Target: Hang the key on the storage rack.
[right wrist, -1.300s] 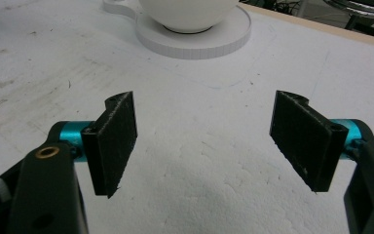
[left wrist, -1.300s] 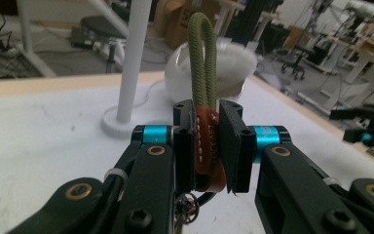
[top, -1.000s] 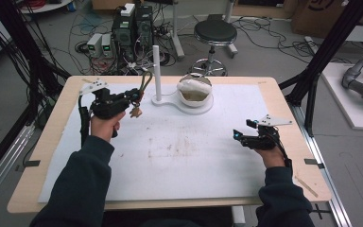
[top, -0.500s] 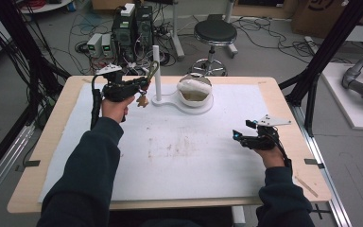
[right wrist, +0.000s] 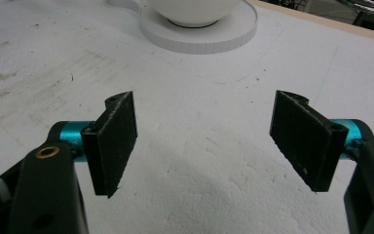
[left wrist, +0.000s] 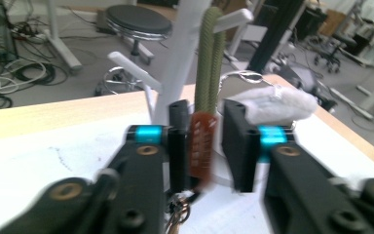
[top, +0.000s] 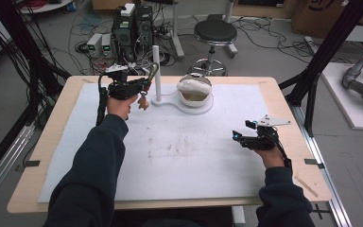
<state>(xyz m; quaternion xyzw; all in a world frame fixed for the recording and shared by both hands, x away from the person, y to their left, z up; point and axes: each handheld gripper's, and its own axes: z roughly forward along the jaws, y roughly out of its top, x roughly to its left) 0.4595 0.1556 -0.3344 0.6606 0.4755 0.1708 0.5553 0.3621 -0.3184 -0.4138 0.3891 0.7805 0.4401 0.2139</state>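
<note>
while the loop hangs on a peg, the tag sits loose between the jaws

if the left gripper [left wrist: 202, 146] pulls away with its 2 jaws parted as they are, i judge the olive cord loop [left wrist: 209, 58] could either stay put on the white peg stand [top: 157, 71] as wanted, or get dragged off should the brown tag [left wrist: 200, 146] or the metal ring and keys [left wrist: 177, 214] under it catch on a jaw. the cause would be the small clearance: the tag lies close against the jaw on the left side of the left gripper view, possibly touching it, with a clear gap to the other jaw. the picture is blurred there, so i cannot tell whether any pinch remains, though the jaws look spread rather than pressed on the tag. a sideways tug could also tip the stand or nudge the white bowl [top: 194, 92] on the same base.

the cord runs up from the tag, between the jaws, and passes over an arm of the stand near the top of that view. in the high view the tag dangles just beside the post, near the person's left hand [top: 120, 106].

the right gripper [right wrist: 204, 141] hovers over bare white table cover [right wrist: 199, 195], well apart from the stand, its 2 jaws wide open and holding nothing.
</note>
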